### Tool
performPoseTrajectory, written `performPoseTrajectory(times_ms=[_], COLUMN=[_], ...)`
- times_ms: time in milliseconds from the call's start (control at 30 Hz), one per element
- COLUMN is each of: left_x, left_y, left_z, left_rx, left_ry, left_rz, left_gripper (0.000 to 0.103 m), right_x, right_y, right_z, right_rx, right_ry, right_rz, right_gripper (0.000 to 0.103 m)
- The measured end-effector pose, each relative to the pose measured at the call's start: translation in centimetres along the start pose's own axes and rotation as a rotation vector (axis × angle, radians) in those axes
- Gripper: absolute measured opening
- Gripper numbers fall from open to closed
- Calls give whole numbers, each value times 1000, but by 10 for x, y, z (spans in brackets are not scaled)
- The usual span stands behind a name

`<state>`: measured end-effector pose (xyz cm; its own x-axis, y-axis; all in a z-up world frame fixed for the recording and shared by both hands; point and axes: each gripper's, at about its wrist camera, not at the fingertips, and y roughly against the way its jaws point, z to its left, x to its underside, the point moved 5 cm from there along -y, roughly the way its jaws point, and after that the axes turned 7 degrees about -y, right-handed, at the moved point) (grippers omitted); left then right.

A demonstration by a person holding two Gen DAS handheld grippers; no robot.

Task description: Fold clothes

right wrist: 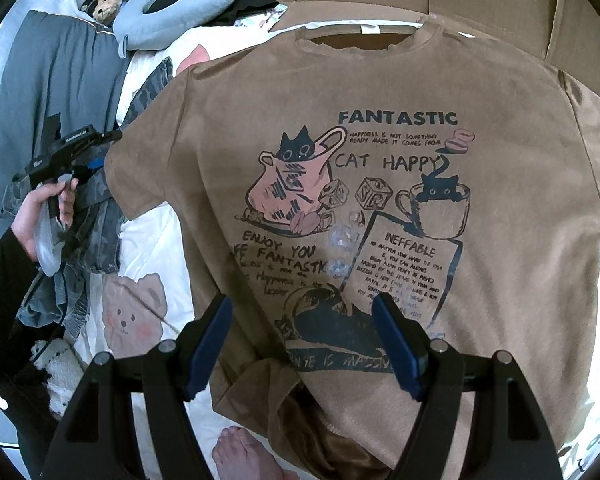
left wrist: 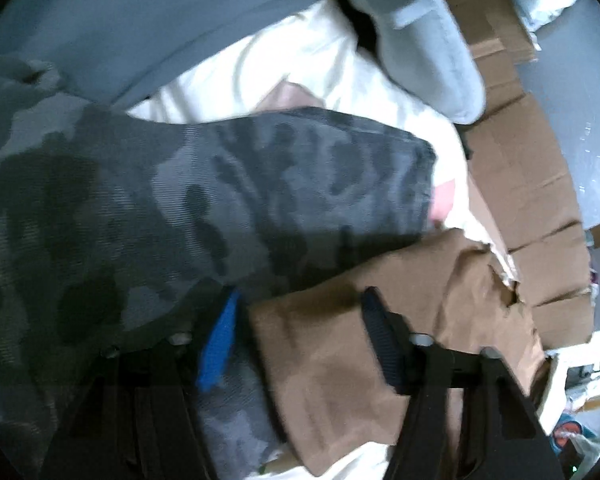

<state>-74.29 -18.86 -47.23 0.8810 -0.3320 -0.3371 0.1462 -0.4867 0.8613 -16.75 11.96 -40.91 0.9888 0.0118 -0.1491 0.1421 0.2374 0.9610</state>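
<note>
Brown t-shirt (right wrist: pixel 380 208) spread flat beneath wide right gripper (right wrist: pixel 300 344), its sleeve between wide left gripper (left wrist: pixel 296 336) fingers

A brown T-shirt (right wrist: pixel 380 208) printed with cats and "FANTASTIC" lies spread flat, print up, ahead of the right fingers (right wrist: pixel 210 344), its left sleeve between the left fingers (left wrist: pixel 220 340).

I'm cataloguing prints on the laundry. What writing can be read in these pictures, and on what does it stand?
All on the brown T-shirt:
"FANTASTIC"
"CAT HAPPY"
"HAPPINESS IS NOT SOMETHING READY MADE IT COMES FROM"
"ENJOY YOU ... FANTASTIC", partly creased
"INEFFABLE", heading a printed page; the lines below are too small to read
Hem banner: partly hidden by the right gripper
Left gripper: white label, too small
</note>
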Motion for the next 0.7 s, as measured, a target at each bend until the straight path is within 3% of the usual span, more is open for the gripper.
performPoseTrajectory(times_ms=[100,433,700], left_x=[1,3,27], left_y=[4,36,21], left_z=[-13,-84,-133], left_rx=[13,97,186], left_ry=[-43,-186,-226], left_rz=[-5,-37,-17], left_gripper=[17,17,17], right_x=[0,1,2], right_y=[0,0,0], right_z=[-1,-5,-2], right_rx=[3,-4,-8], right_ry=[0,-23,-20], right_rz=[1,-5,-7], right_gripper=[72,72,72])
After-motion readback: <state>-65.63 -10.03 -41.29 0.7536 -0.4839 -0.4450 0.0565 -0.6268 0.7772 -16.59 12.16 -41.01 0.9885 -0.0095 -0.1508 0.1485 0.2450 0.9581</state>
